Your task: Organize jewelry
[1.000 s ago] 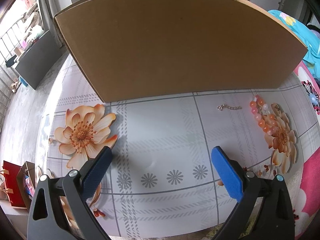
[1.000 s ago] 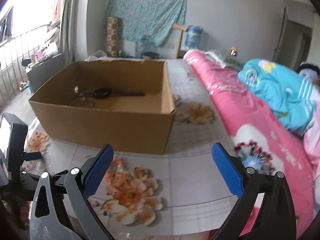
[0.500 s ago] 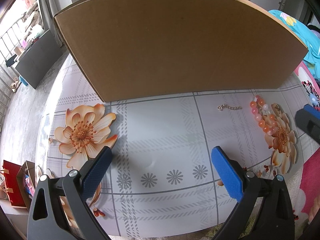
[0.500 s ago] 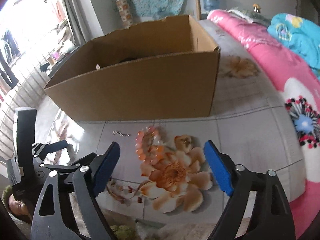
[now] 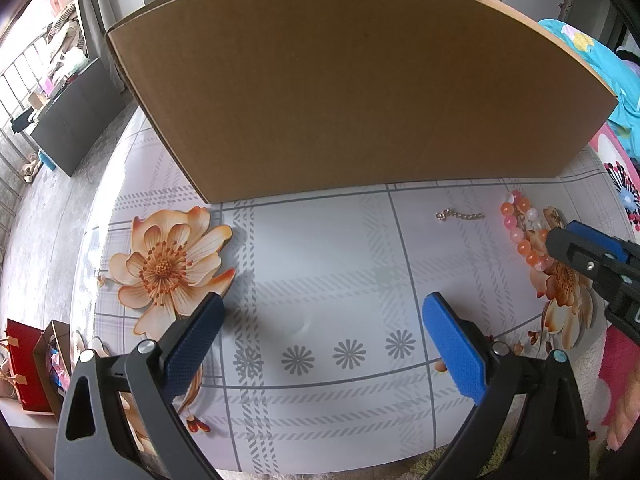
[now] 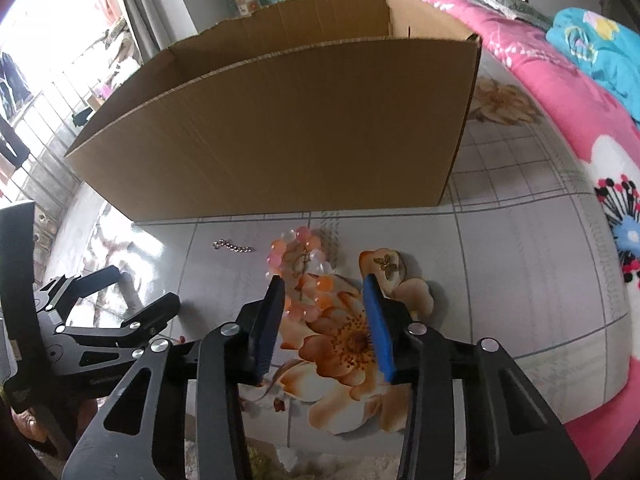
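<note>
A pink and orange bead bracelet (image 6: pixel 306 276) lies on the floral tabletop in front of a big cardboard box (image 6: pixel 280 136). It also shows in the left wrist view (image 5: pixel 520 232). A short gold chain (image 6: pixel 234 247) lies just left of it, also in the left wrist view (image 5: pixel 460 215). My right gripper (image 6: pixel 324 290) is low over the bracelet, fingers half closed, one on each side of the near beads; nothing is gripped. My left gripper (image 5: pixel 320 320) is open and empty over bare tabletop, left of the chain.
The box wall (image 5: pixel 352 92) fills the far side of the table. A pink floral bedspread (image 6: pixel 580 92) and a blue blanket (image 6: pixel 596 40) lie to the right. A small butterfly charm (image 6: pixel 386 263) lies on the printed flower. Bags (image 5: pixel 28 364) stand on the floor at left.
My right gripper swung down from looking over the box to the bracelet, and its fingers narrowed around the beads. It came into the left wrist view from the right. My left gripper stayed still.
</note>
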`<state>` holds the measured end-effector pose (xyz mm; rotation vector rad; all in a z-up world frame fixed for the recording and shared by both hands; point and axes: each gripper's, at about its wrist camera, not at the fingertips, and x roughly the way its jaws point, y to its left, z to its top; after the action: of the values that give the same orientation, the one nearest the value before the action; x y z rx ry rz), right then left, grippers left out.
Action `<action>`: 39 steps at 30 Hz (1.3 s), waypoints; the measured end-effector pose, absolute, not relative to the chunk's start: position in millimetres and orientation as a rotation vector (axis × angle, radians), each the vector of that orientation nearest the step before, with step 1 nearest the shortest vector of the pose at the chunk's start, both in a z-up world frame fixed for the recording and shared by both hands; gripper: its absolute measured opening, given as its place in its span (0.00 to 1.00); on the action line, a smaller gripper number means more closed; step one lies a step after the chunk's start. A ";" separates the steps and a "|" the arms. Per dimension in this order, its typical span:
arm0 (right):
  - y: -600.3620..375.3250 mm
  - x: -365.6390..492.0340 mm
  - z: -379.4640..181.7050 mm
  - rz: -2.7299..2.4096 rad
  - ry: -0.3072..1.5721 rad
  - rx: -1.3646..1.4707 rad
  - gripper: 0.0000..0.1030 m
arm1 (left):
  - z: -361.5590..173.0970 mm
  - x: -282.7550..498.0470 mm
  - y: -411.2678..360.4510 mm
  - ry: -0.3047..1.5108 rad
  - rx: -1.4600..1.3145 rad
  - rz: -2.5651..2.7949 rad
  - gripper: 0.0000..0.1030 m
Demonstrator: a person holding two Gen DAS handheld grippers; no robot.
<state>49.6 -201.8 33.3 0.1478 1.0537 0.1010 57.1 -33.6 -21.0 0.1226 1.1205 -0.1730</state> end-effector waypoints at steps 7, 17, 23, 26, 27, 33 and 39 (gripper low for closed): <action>-197.2 61.0 24.8 0.098 1.082 0.142 0.23 | -21.1 57.2 -33.5 1.121 0.122 -0.173 0.95; -199.0 68.3 33.4 0.130 1.062 0.213 0.07 | -21.2 56.7 -33.4 1.120 0.122 -0.172 0.95; -206.9 68.6 55.1 0.164 1.010 0.285 0.07 | -21.1 57.3 -33.2 1.121 0.122 -0.172 0.95; -208.3 66.8 63.5 0.176 0.991 0.296 0.07 | -20.9 57.1 -33.2 1.120 0.121 -0.172 0.95; -209.9 65.7 66.5 0.176 0.986 0.294 0.07 | -20.8 56.9 -33.3 1.120 0.122 -0.172 0.95; -225.3 53.9 76.7 0.165 0.964 0.296 0.07 | -20.6 56.7 -33.6 1.120 0.122 -0.172 0.95; -233.9 43.4 74.9 0.135 0.976 0.302 0.07 | -20.7 56.7 -33.5 1.120 0.121 -0.171 0.95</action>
<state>43.4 -233.9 74.9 0.3016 0.9756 0.1351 56.8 -33.5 -20.7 0.1212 1.1202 -0.1714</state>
